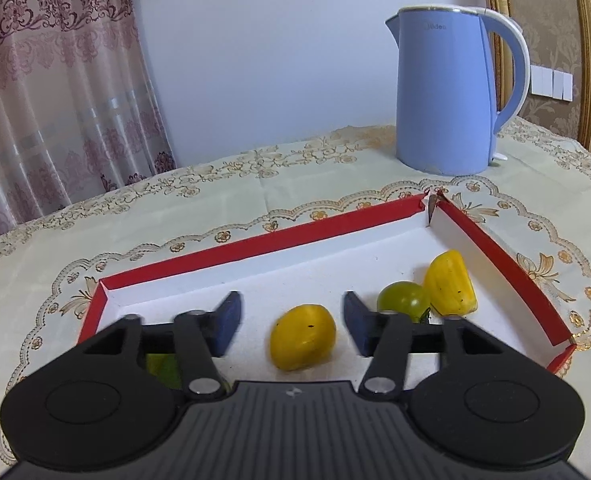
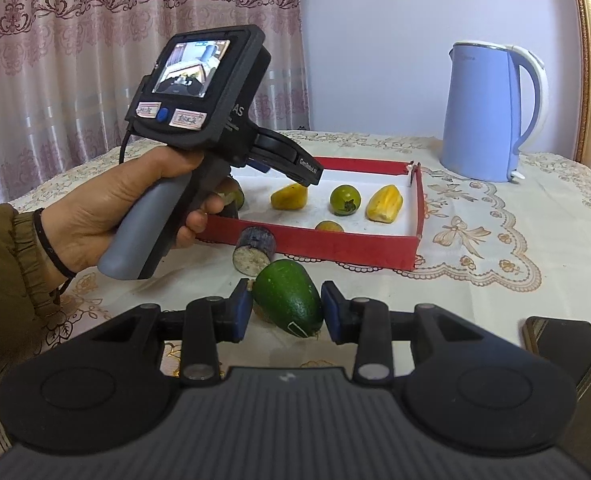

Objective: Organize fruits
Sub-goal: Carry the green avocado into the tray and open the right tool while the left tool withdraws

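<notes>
Now left tongs (image 1: 291, 322) gape around yellow fruit (image 1: 302, 337); right tongs (image 2: 286, 312) grip avocado (image 2: 289, 300).

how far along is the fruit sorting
Done: the red tray already holds two yellow pieces, a green tomato and a small orange fruit. In hand: the left claw stands open around a yellow fruit lying on the tray floor; the right claw is shut on an avocado. Left: that avocado and the eggplant chunk outside the tray.
</notes>
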`<action>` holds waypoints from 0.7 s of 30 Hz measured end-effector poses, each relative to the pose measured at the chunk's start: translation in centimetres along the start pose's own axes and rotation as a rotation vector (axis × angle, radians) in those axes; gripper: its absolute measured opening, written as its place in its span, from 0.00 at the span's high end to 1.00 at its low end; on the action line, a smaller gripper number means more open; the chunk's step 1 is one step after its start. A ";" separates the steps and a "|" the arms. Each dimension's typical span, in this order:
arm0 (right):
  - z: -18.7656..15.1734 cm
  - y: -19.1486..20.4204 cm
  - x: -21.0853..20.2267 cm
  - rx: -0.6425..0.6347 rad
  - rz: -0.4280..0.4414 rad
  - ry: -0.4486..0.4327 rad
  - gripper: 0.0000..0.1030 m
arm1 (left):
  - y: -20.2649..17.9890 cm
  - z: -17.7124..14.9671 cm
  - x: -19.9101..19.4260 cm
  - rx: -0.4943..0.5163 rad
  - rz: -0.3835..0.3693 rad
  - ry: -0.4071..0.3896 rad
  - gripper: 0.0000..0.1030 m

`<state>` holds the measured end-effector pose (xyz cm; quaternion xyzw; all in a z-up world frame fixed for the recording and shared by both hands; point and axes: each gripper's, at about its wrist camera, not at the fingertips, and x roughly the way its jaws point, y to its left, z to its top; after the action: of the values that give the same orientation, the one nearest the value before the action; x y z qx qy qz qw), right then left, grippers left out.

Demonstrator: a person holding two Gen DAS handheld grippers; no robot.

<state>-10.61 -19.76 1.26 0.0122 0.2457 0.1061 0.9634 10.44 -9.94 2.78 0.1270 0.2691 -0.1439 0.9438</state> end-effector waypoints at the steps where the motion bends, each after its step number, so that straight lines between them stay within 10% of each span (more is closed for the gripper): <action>1: 0.0 0.0 -0.1 0.000 -0.003 -0.003 0.66 | 0.1 -0.1 -0.4 -0.001 0.007 -0.011 0.30; 21: 1.9 -0.1 0.4 0.040 -0.027 -0.078 0.66 | 7.0 -9.8 -12.6 -0.317 0.244 -0.142 0.07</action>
<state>-9.31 -19.74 2.68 0.0323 0.2100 0.0876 0.9732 -2.12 2.19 2.70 -0.0019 0.2037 0.0068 0.9790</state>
